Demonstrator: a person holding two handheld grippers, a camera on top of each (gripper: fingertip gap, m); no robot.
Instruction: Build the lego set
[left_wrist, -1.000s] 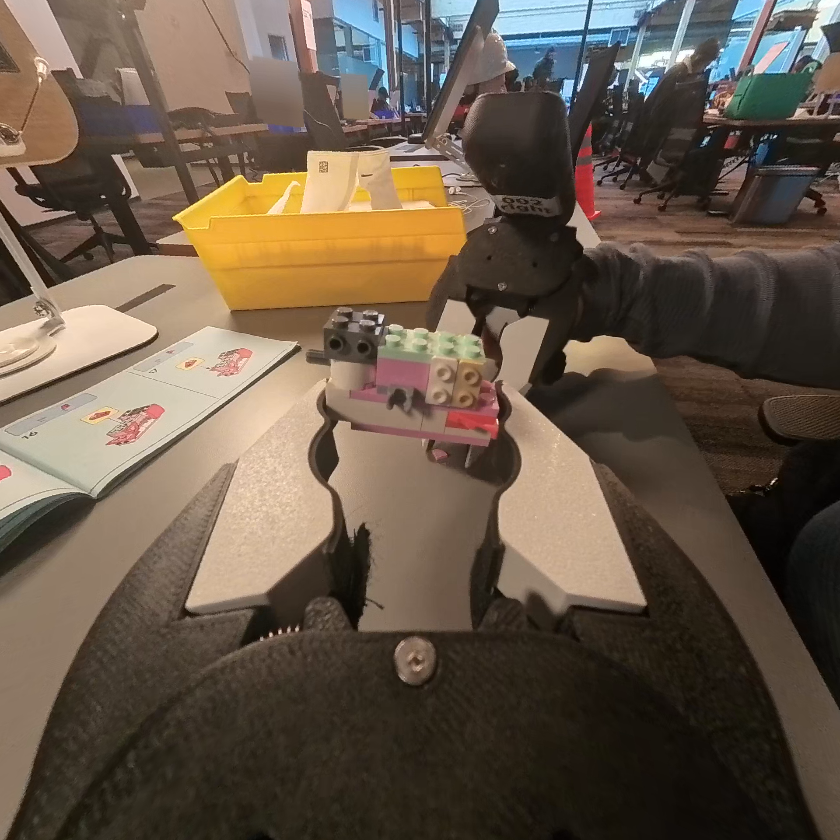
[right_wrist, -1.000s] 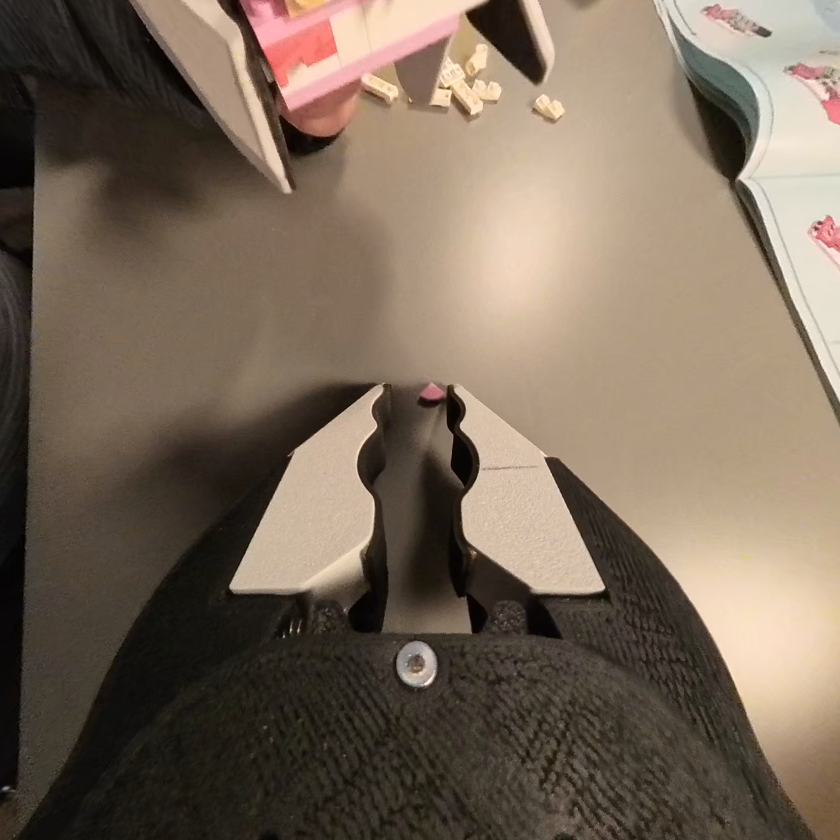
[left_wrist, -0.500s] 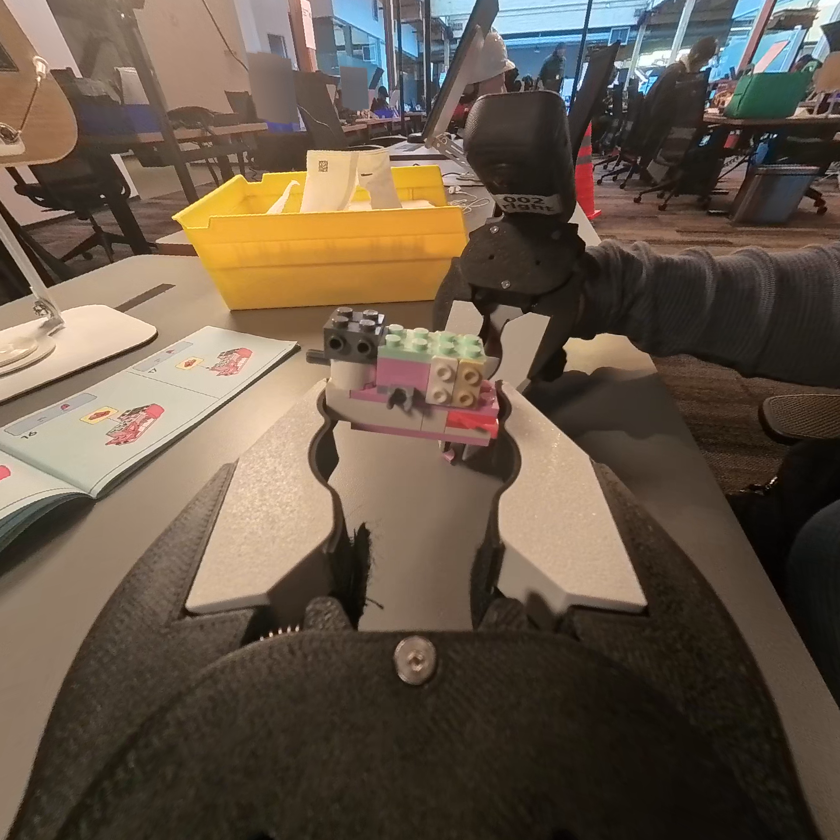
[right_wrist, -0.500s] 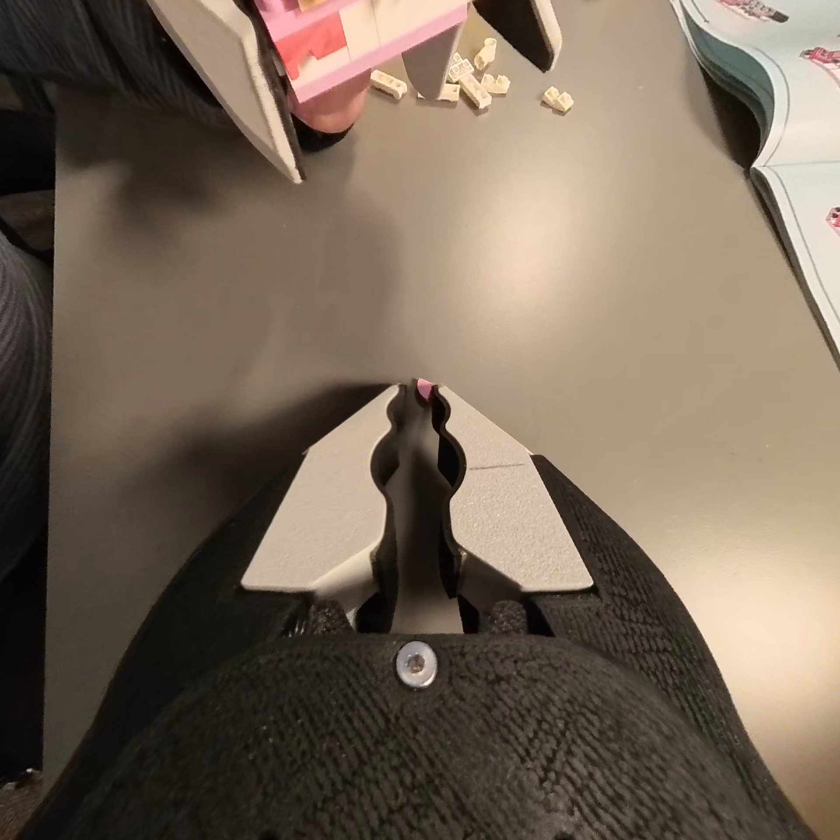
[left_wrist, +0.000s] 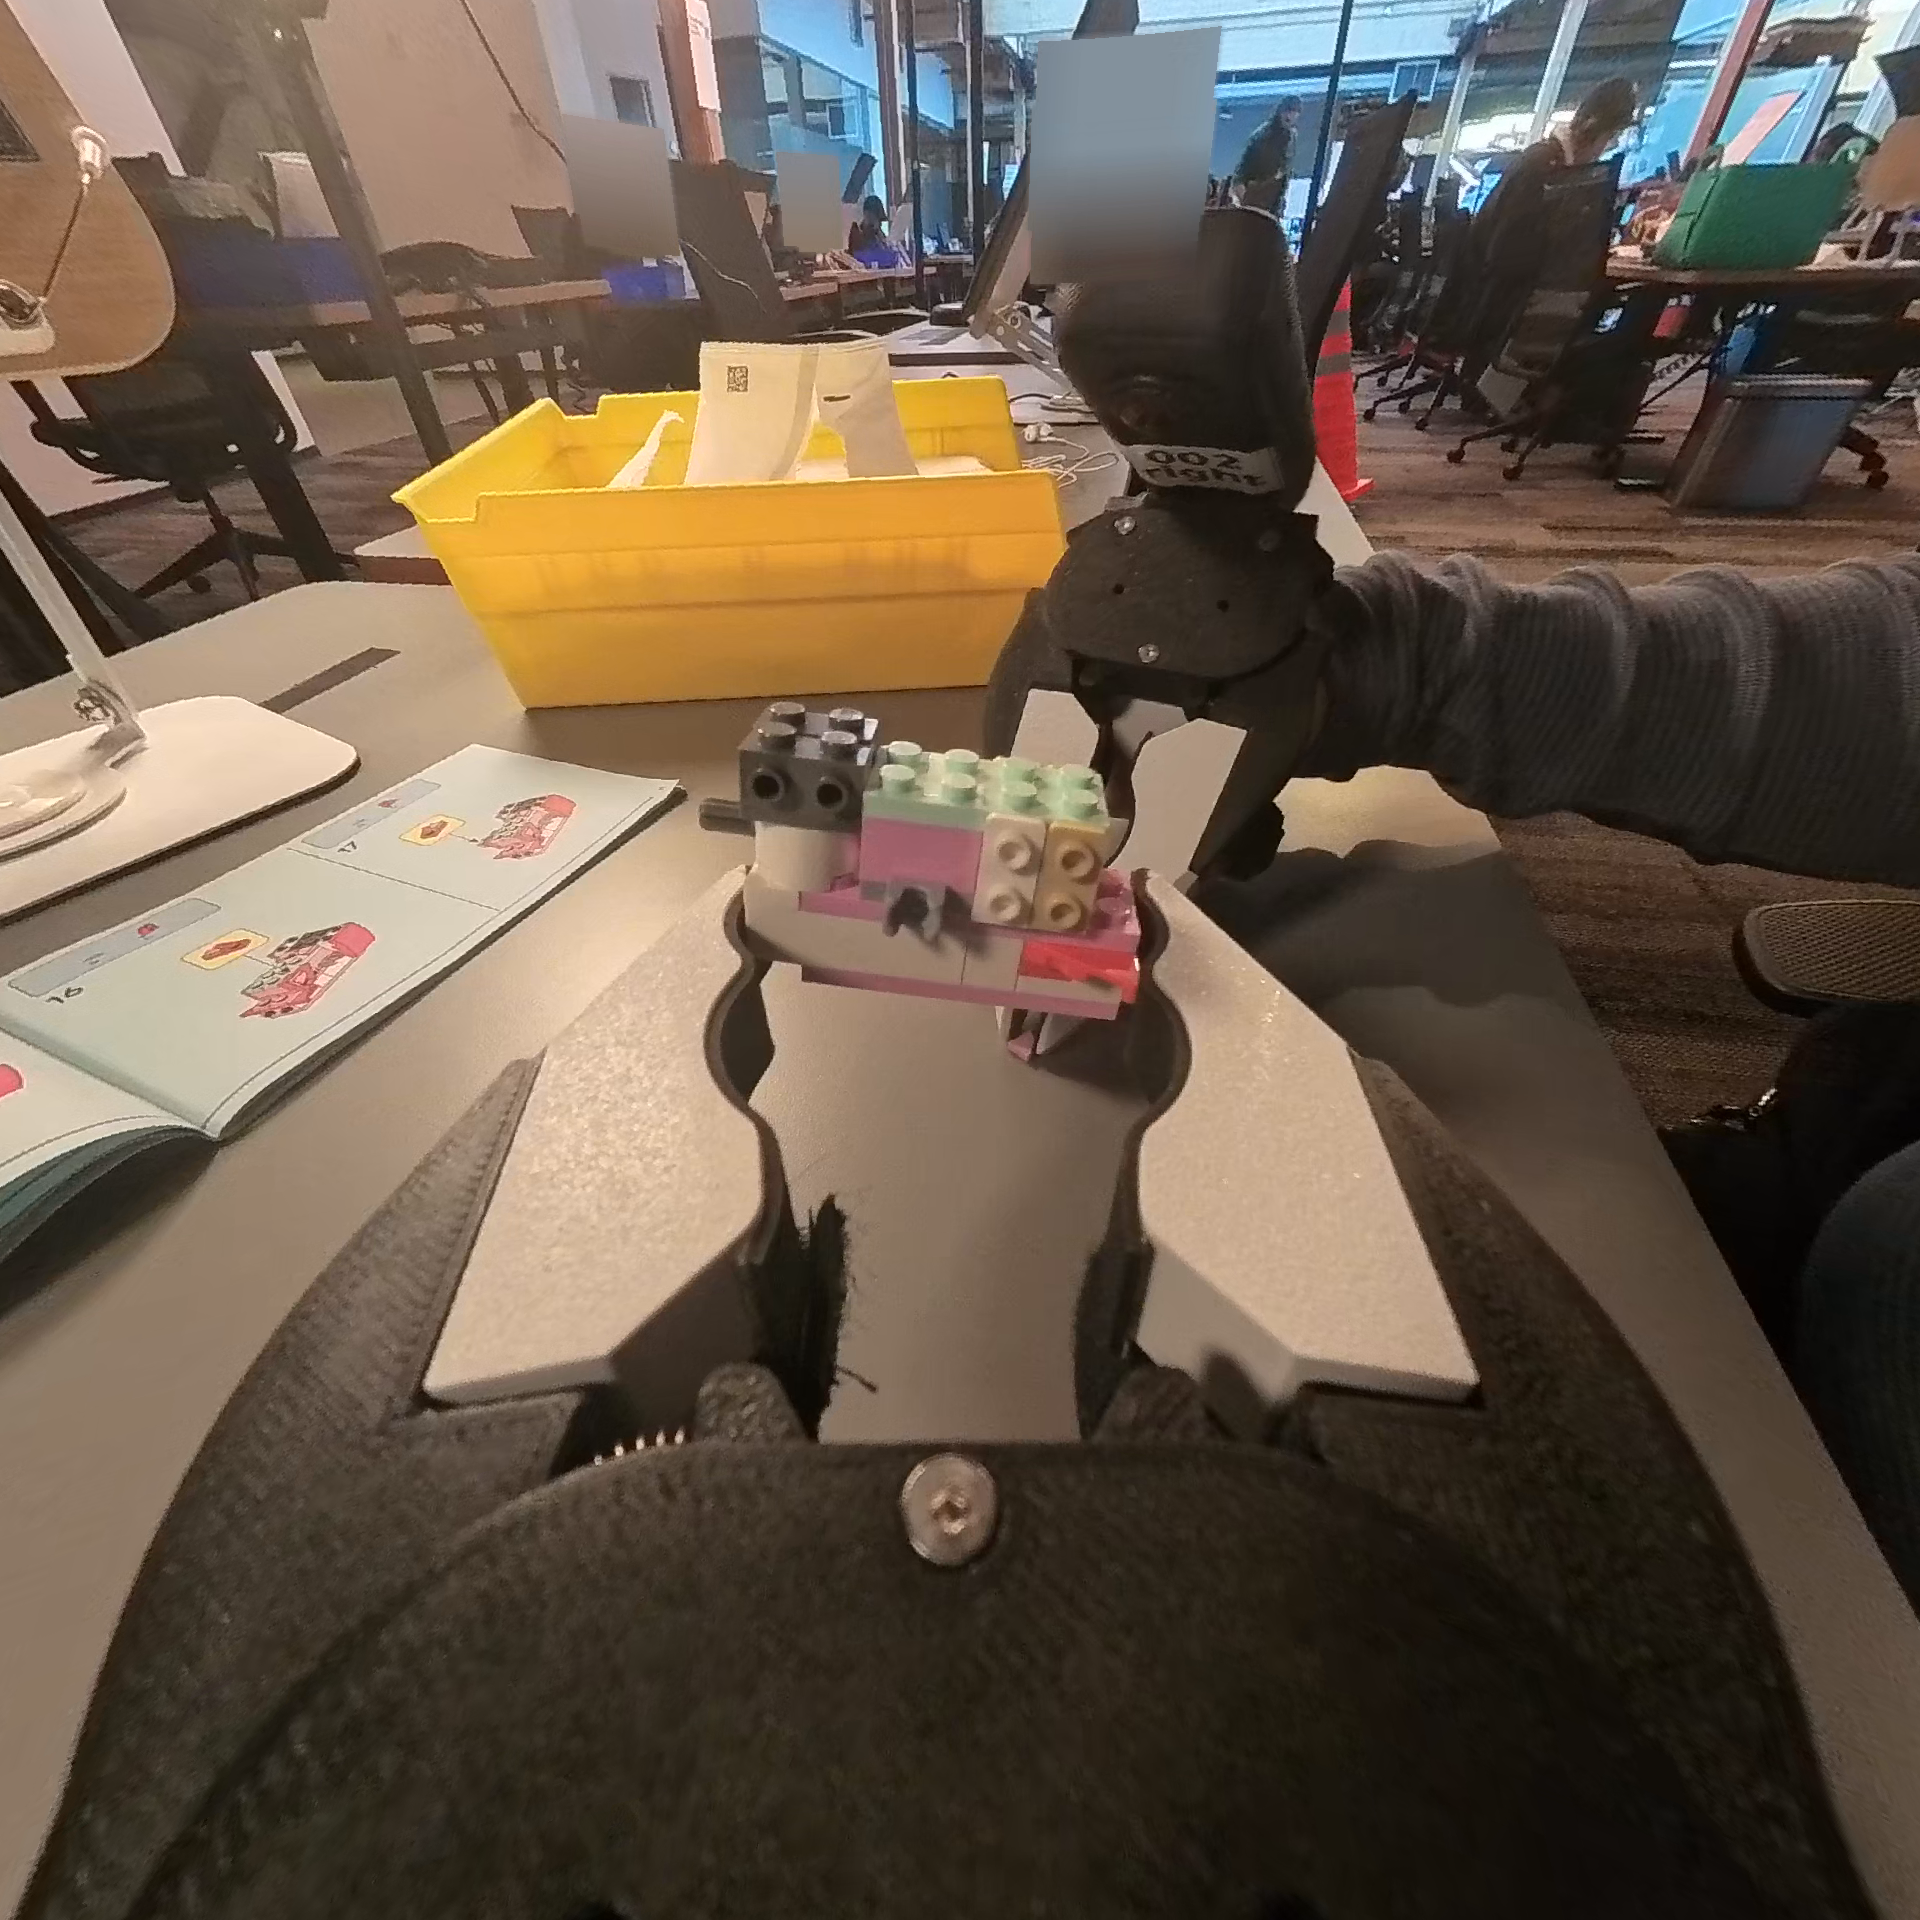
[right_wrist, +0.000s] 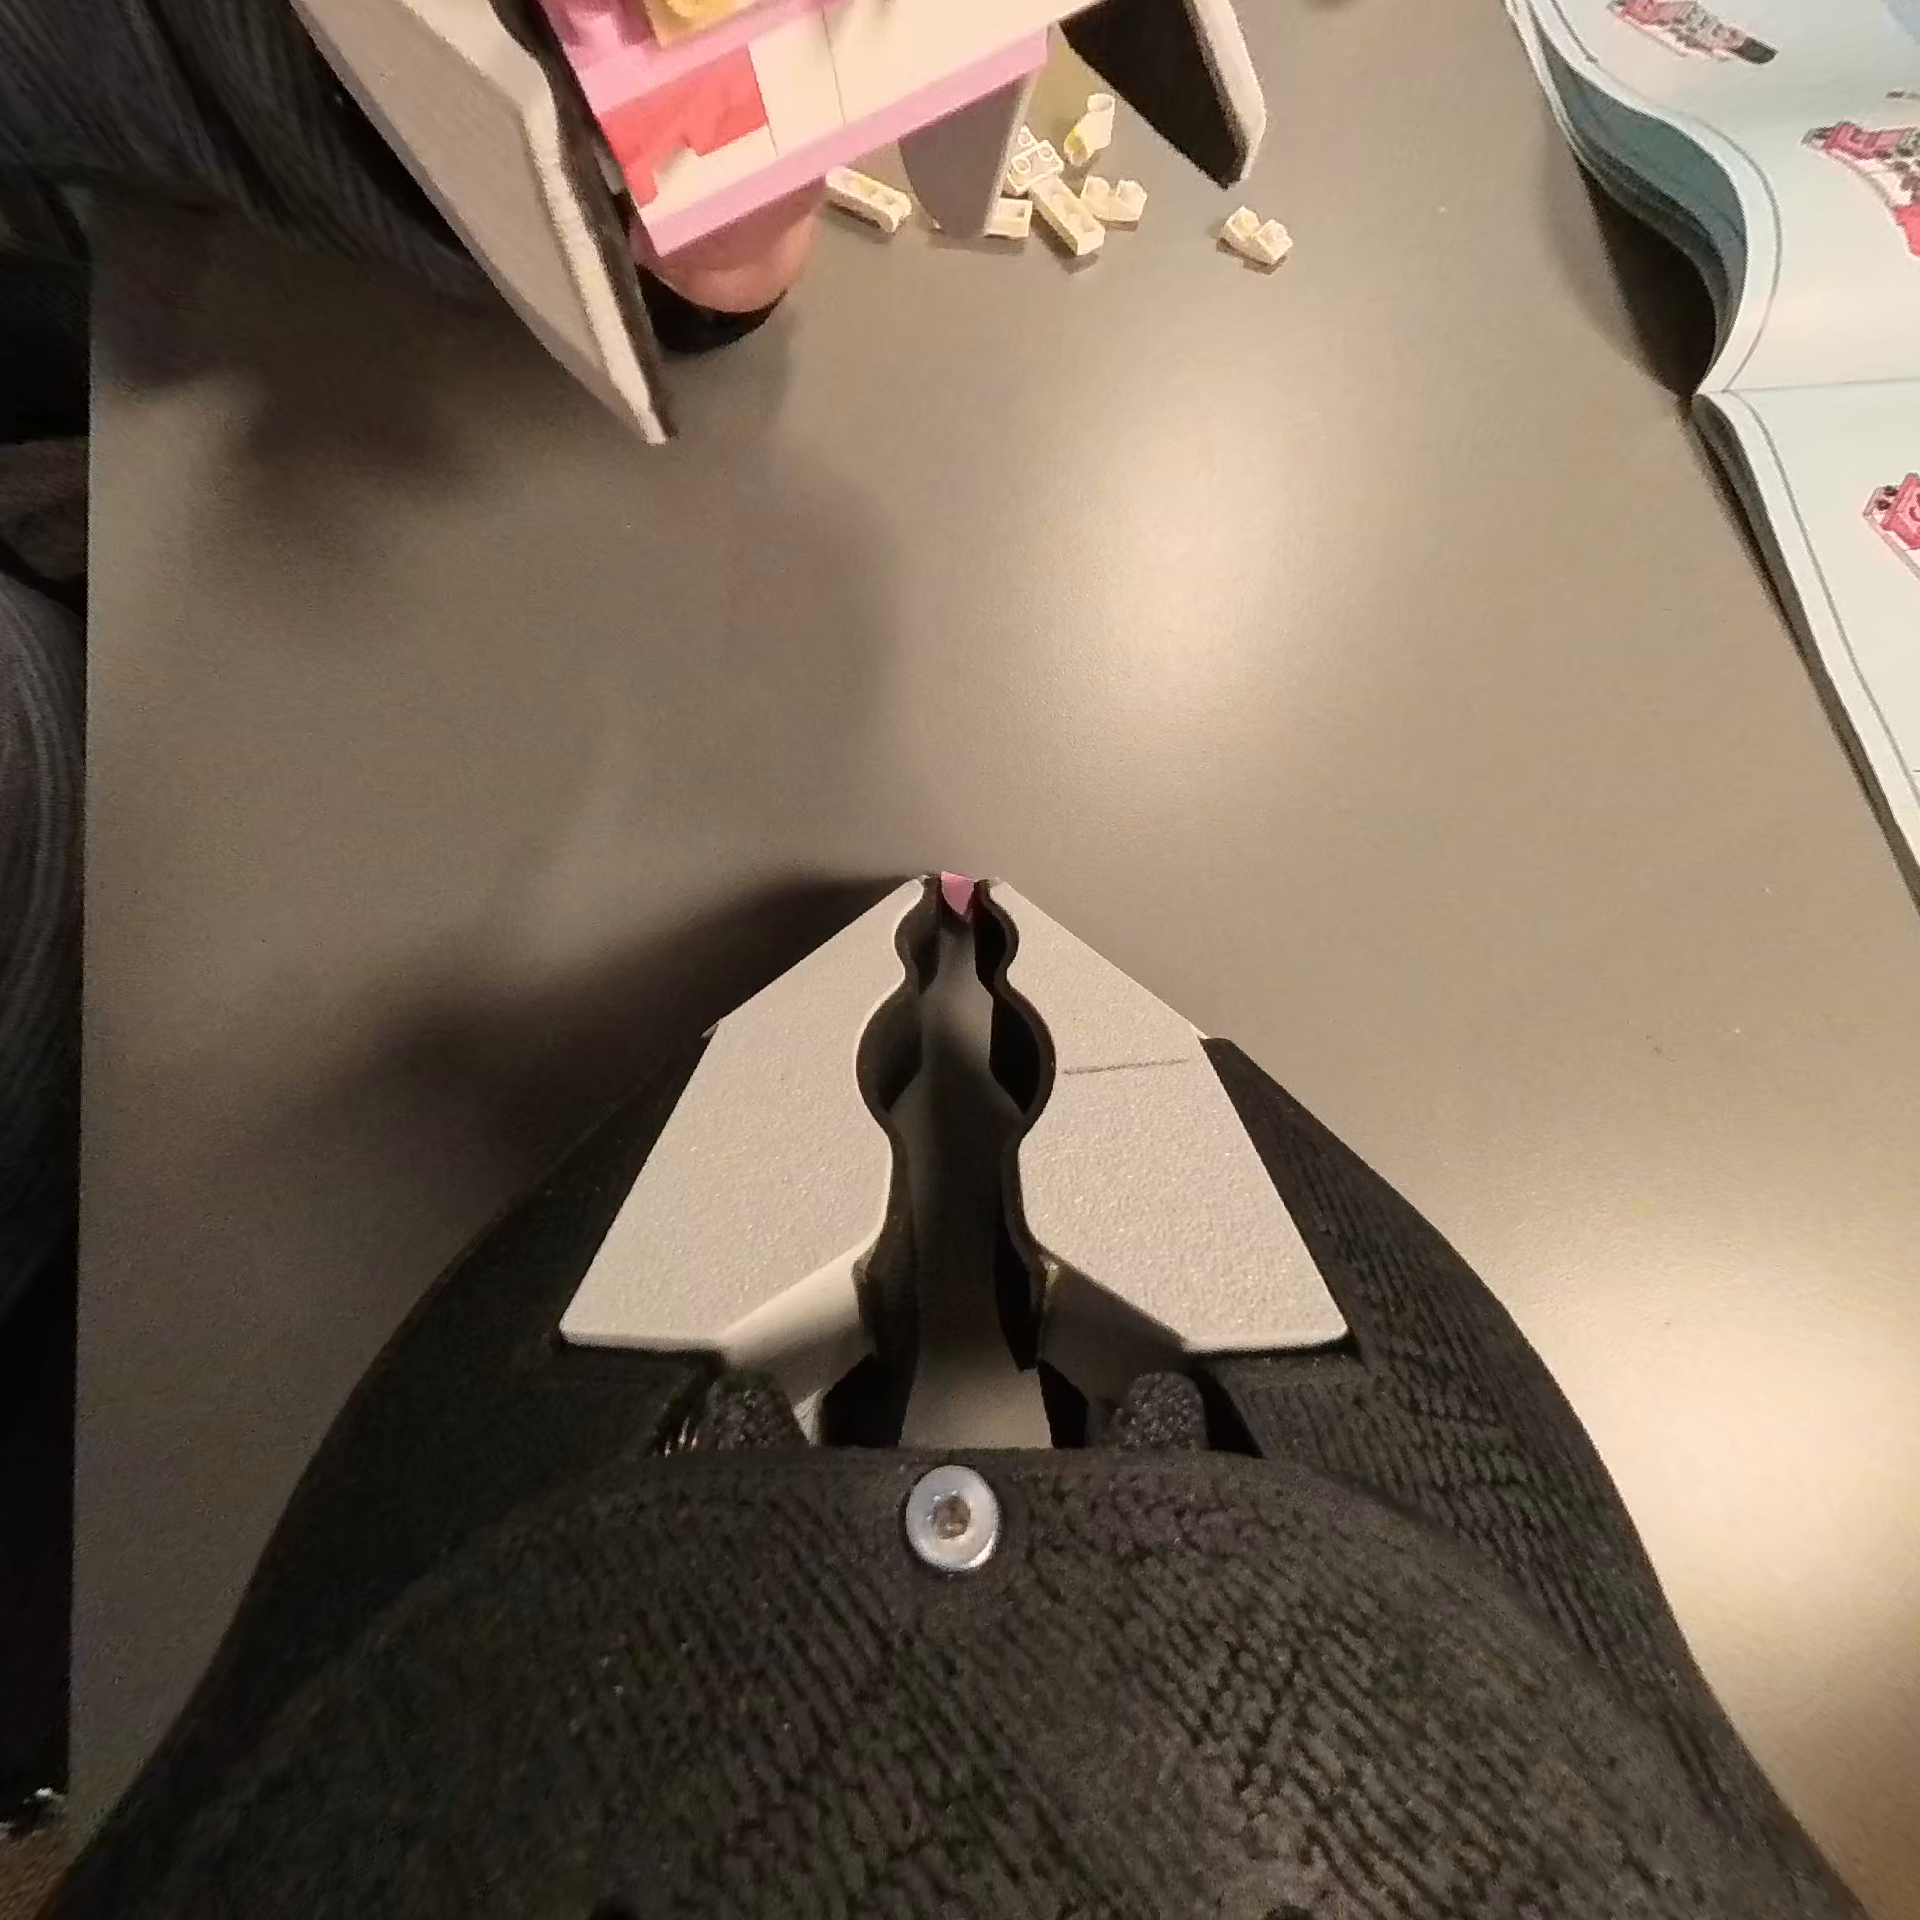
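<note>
the left gripper (left_wrist: 940, 935) holds a brick model (left_wrist: 935, 883) above the grey table (right_wrist: 1143, 623), its fingers (left_wrist: 1226, 1039) set wide and pressed on the model's two ends. the model, pink, white, mint green and dark grey, is the landmark. just beyond and below it the right gripper (right_wrist: 954, 896) points down at the table, its fingers (right_wrist: 1049, 1039) nearly together, clamped on a small pink piece (right_wrist: 956, 900). left of the model lies an open instruction booklet (left_wrist: 312, 914); behind it stands a yellow bin (left_wrist: 727, 582). loose white bricks (right_wrist: 1060, 197) lie on the table under the model.
</note>
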